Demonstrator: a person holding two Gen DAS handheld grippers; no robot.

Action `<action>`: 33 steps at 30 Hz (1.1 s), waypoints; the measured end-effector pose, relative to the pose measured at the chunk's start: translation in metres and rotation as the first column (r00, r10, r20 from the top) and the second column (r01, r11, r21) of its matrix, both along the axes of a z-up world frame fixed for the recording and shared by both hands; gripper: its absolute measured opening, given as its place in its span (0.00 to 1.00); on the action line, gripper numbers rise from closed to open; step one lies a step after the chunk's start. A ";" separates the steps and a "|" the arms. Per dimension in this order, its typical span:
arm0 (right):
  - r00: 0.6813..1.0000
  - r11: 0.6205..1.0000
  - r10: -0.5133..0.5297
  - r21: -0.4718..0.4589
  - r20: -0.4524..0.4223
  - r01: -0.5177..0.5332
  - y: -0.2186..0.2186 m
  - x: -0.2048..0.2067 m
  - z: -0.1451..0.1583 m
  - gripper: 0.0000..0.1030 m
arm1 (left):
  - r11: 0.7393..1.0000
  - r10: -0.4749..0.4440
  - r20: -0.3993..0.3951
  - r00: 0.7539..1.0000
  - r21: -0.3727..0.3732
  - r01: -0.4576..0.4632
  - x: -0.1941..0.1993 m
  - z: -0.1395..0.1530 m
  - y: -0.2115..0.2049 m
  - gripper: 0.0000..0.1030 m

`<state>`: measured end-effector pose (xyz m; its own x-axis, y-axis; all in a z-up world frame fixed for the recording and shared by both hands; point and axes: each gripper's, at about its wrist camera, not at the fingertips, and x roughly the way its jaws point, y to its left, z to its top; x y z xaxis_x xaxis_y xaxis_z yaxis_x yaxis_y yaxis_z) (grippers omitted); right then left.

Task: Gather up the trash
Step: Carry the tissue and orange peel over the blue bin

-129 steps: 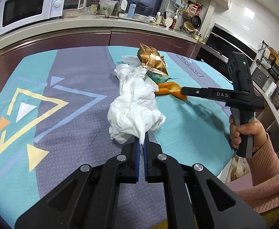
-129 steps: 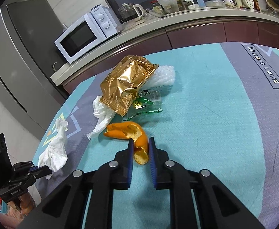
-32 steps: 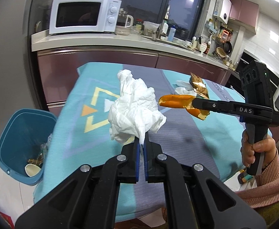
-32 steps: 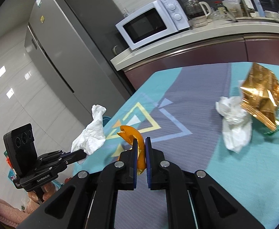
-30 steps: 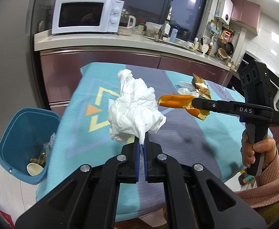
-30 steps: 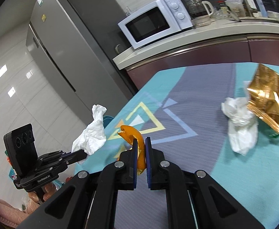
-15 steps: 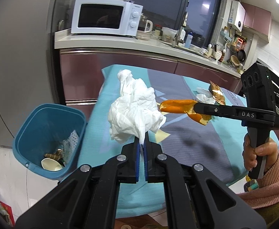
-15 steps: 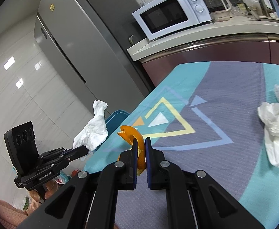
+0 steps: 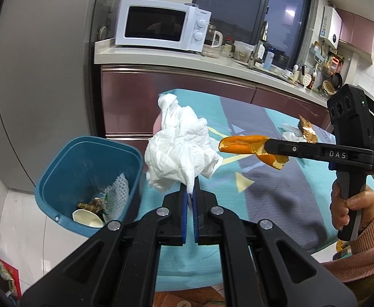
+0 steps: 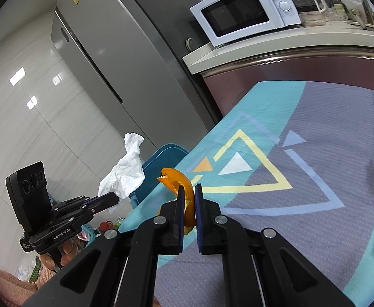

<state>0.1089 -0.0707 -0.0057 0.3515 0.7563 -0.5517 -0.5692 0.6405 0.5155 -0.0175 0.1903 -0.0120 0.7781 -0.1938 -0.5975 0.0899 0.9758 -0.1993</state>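
Left tool: I pinch one crumpled white tissue by its bottom tip, so the puffy part stands up above the tips and stays off the surface.
Right tool: I squeeze one curl of orange peel between the blue pads. Its thin edge fits in the small gap.
Where they are: both are up in the air, over the end of the surface nearest the bin. The tissue is closest to the bin.
Bin: one blue trash bin stands on the floor, just past that end of the surface. Its top is open, so I think I only need to hold things over it and let go.
In the bin: one paper cup, one piece of white foam net, and some small bits I cannot name.
Still on the surface: one gold wrapper and one more white tissue, side by side at the far edge.
My guess: two in my tools, at least two left to fetch.
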 end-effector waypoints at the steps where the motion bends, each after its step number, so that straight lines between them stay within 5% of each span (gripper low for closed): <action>1: 1.000 1.000 0.006 -0.002 0.001 -0.006 0.004 0.001 0.000 0.06 | 1.000 0.007 0.000 1.000 0.001 -0.007 0.000 0.000 0.003 0.04; 33: 0.988 0.987 0.153 -0.050 -0.019 -0.154 0.107 0.026 -0.001 0.06 | 0.980 0.195 -0.057 0.979 0.057 -0.192 0.014 -0.024 0.082 0.04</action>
